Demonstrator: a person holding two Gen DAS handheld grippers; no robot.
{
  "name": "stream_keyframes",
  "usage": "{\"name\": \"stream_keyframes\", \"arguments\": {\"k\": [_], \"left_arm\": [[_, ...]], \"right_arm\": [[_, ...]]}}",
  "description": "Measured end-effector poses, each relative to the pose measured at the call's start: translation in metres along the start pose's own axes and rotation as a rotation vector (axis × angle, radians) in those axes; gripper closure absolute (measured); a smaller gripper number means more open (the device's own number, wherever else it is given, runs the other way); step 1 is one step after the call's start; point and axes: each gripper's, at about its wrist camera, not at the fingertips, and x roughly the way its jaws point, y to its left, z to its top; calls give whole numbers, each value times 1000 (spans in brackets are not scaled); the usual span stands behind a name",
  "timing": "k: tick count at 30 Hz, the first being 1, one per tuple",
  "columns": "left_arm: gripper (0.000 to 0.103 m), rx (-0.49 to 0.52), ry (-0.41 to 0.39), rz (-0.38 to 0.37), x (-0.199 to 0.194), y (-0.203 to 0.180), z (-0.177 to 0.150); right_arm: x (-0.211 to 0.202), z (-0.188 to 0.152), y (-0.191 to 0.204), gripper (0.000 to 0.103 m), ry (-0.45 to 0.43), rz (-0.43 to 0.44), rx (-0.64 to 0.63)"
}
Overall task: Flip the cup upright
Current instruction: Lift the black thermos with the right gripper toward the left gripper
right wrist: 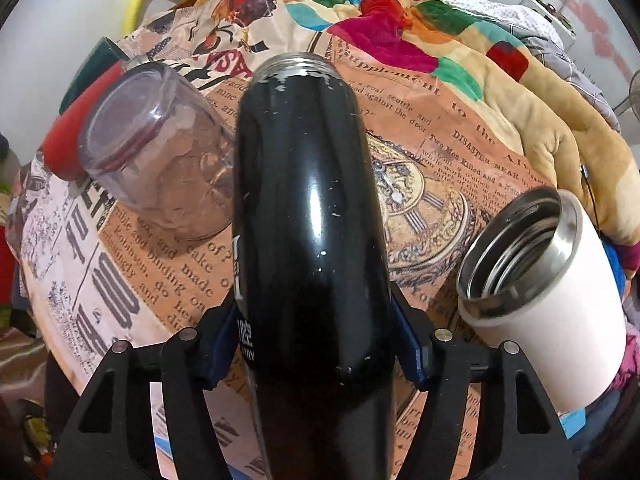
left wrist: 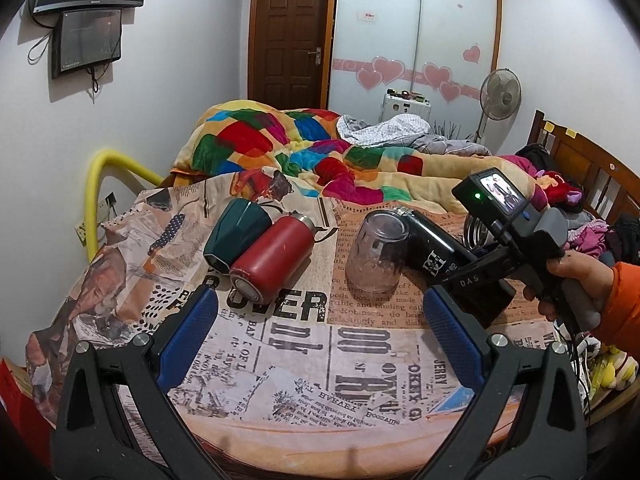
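Right wrist: right gripper (right wrist: 316,344) clamps black cup (right wrist: 308,200), tilted.

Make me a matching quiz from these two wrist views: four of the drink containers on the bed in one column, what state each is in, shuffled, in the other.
Things:
1. black flask
2. clear glass
3. red flask
4. white tumbler

States:
A. lying beside the green cup
B. open steel-lined mouth toward the right wrist camera
C. clamped in the right hand-held gripper
D. mouth down on the newspaper-print cloth

Pairs: 1-C, 2-D, 3-A, 4-B
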Motion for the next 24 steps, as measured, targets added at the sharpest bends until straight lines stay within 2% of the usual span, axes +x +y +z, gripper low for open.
{"name": "stream_keyframes", "arguments": {"k": [12,24], "left_arm": [[0,-1,-32,3,-20,-3,3],[0,4,-91,10,-58,-8,9]], "right_arm": [[-43,-18,-6,42,-91,2,55],[-136,-32,18,42,-298,-10,8]]}}
